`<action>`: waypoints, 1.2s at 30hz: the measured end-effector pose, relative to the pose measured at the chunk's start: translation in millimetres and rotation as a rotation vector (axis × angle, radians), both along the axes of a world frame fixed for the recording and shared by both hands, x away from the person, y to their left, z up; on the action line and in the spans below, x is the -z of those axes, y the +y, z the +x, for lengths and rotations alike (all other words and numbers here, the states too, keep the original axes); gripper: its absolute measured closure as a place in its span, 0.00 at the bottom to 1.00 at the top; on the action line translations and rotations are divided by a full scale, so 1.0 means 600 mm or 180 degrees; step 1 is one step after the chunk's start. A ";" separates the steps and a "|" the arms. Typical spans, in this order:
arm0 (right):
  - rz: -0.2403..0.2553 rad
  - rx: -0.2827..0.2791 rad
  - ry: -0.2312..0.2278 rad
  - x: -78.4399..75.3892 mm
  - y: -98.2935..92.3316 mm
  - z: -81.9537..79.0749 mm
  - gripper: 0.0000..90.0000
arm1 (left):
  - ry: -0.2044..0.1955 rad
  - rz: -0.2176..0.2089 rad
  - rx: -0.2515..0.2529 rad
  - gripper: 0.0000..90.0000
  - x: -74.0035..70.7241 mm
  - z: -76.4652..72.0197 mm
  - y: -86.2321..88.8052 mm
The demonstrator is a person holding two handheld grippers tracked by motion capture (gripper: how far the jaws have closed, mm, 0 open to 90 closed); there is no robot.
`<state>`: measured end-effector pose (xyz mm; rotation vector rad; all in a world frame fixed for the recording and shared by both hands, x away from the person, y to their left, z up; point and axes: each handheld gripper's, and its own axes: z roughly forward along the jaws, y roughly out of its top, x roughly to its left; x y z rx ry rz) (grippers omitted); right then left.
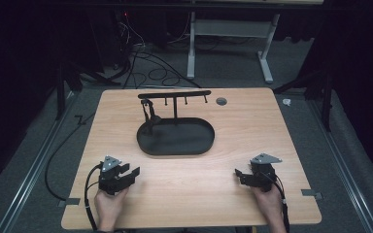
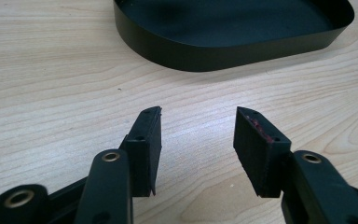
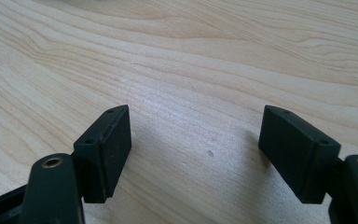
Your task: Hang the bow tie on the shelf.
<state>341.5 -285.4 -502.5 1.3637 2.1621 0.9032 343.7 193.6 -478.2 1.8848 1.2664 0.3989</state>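
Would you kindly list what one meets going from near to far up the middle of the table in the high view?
Bare table → black oval tray → black hook stand rising at the tray's far side → grey round hole cap beside it.

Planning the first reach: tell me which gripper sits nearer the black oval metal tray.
Left. The left gripper lies just below the black oval metal tray; the right gripper sits farther off, lower right.

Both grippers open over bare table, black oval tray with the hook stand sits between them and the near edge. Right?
Not quite. The tray lies beyond the left gripper and right gripper, toward the far edge, as the high view shows. Both stand open with nothing between the jaws, over the bare table.
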 end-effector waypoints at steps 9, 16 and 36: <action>0.0001 0.0000 0.0001 0.000 0.000 0.000 0.30 | 0.0010 0.0059 0.0019 0.58 0.010 0.005 -0.012; 0.0000 0.0000 0.0000 0.000 0.000 0.000 0.30 | 0.0027 0.0096 0.0033 0.57 0.017 0.009 -0.020; 0.0000 0.0000 0.0000 0.000 0.000 0.000 0.30 | 0.0009 0.0212 0.0020 0.57 0.037 0.022 -0.041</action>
